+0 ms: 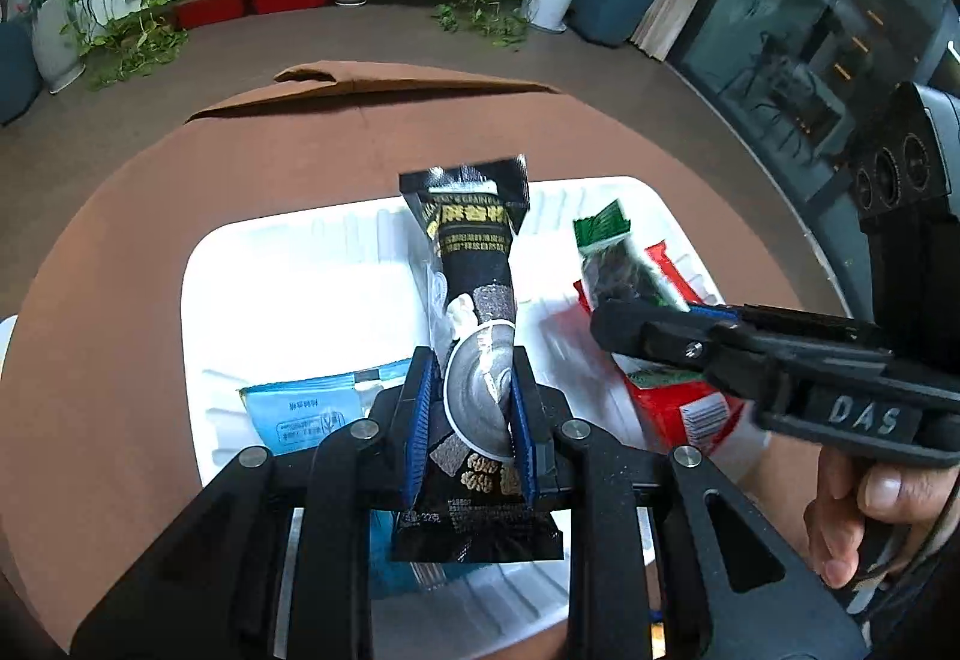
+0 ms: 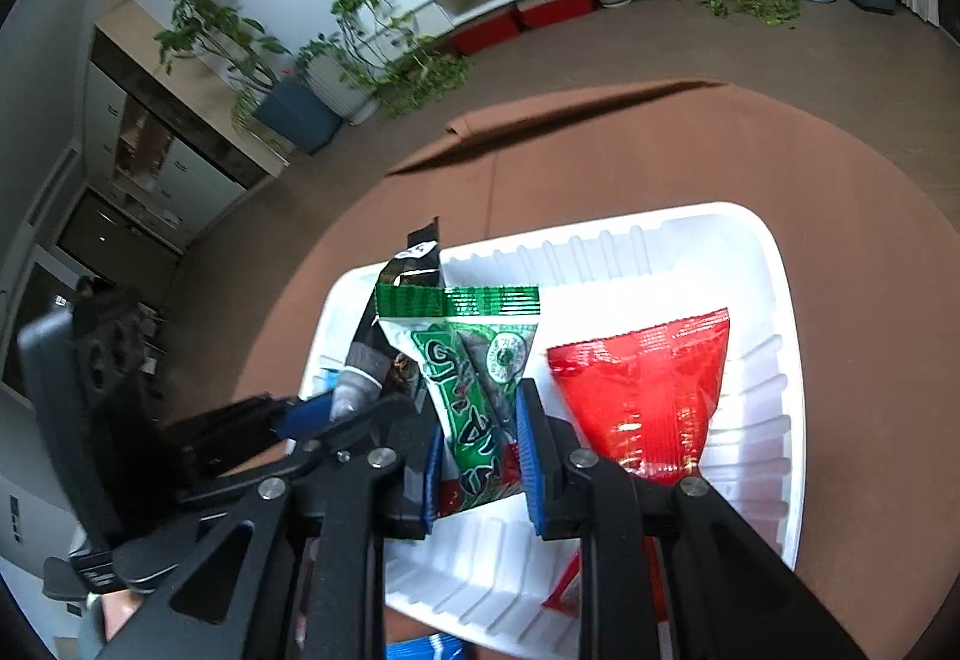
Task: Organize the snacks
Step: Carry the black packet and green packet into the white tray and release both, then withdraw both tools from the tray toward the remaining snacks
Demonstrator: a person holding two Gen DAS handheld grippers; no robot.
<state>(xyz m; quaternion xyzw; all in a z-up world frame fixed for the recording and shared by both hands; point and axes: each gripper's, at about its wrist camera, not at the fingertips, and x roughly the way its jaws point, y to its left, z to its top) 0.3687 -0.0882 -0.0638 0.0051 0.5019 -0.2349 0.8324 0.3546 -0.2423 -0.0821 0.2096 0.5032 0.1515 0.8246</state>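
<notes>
left wrist view: left hand-held gripper [image 1: 471,414] clamps black packet [image 1: 474,264], lower end hidden; right hand-held gripper [image 2: 480,456] seemingly grips green packet [image 2: 480,378].

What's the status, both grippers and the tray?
Left gripper shut on black snack packet. Right gripper shut on green snack packet. Both over white plastic tray. Red packet lies beneath.

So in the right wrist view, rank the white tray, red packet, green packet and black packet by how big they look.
1. White tray, clearly largest.
2. Red packet and green packet look alike; the green one, held nearer the camera, can't be ranked fairly.
3. Black packet, mostly hidden, smallest showing.
</notes>
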